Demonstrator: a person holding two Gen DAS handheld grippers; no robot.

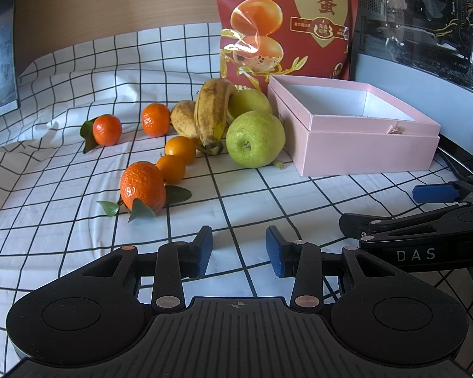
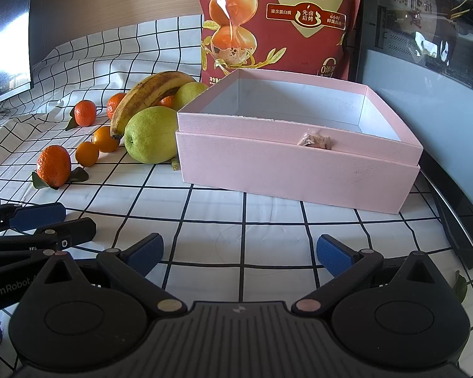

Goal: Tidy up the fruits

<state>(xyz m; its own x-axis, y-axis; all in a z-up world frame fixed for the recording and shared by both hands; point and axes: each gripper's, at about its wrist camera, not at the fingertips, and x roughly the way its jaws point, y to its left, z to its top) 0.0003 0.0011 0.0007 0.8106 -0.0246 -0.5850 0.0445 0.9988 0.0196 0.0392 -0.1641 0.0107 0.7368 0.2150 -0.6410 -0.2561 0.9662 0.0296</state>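
Green pear sits on the desk touching the pink box. We judge it firm, fairly heavy and smooth-skinned, best gripped across its widest part. Both our left hand-held gripper and right hand-held gripper are open and empty.

The left claw has a matte black body with a ribbed centre plate bearing a small crosshair mark, flanked by two round housings. Copper-coloured rivets pin its black linkage arms, which end in blue textured pads. The right claw is built alike, with blue ribbed pads, pale rivets and white "GenRobot" lettering beside its left housing.
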